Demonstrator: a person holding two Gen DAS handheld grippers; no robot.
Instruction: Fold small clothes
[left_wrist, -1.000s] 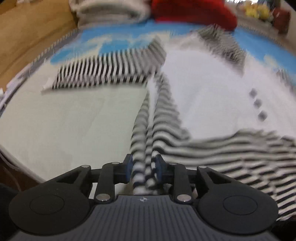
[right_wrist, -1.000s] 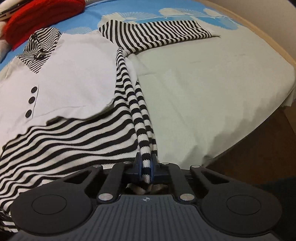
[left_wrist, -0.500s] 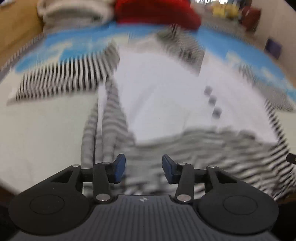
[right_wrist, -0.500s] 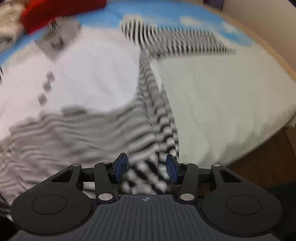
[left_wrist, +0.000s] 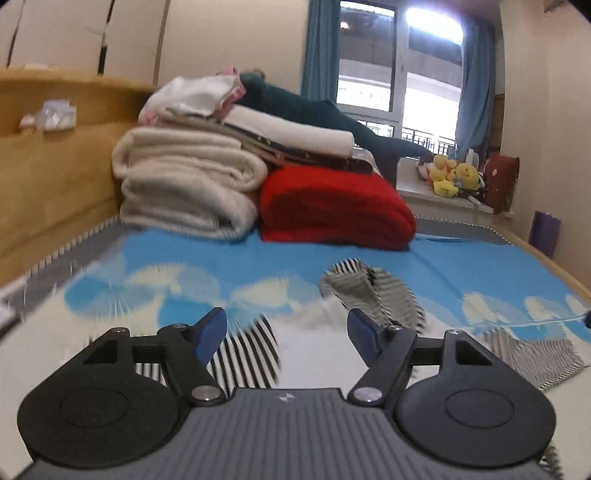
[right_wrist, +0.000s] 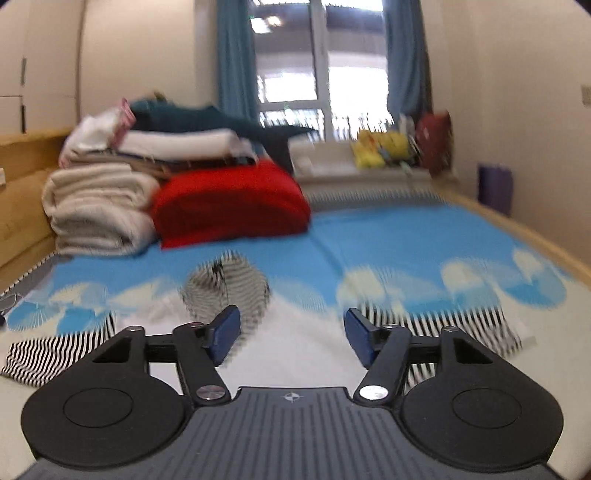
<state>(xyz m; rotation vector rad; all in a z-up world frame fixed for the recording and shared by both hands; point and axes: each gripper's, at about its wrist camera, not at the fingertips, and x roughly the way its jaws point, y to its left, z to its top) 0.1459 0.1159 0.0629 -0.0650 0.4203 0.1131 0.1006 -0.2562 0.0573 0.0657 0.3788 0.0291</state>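
Both the left gripper (left_wrist: 286, 334) and right gripper (right_wrist: 291, 334) have empty jaws opening wide above the striped shirt (right_wrist: 295, 332), which lies flat on the bed (right_wrist: 388, 240) in front of the red blanket (right_wrist: 229, 203).

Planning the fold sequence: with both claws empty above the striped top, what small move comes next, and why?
Probably lower the left claw, jaws opening and empty, to the striped sleeve just below it, which lies spread out, not yet folded in.
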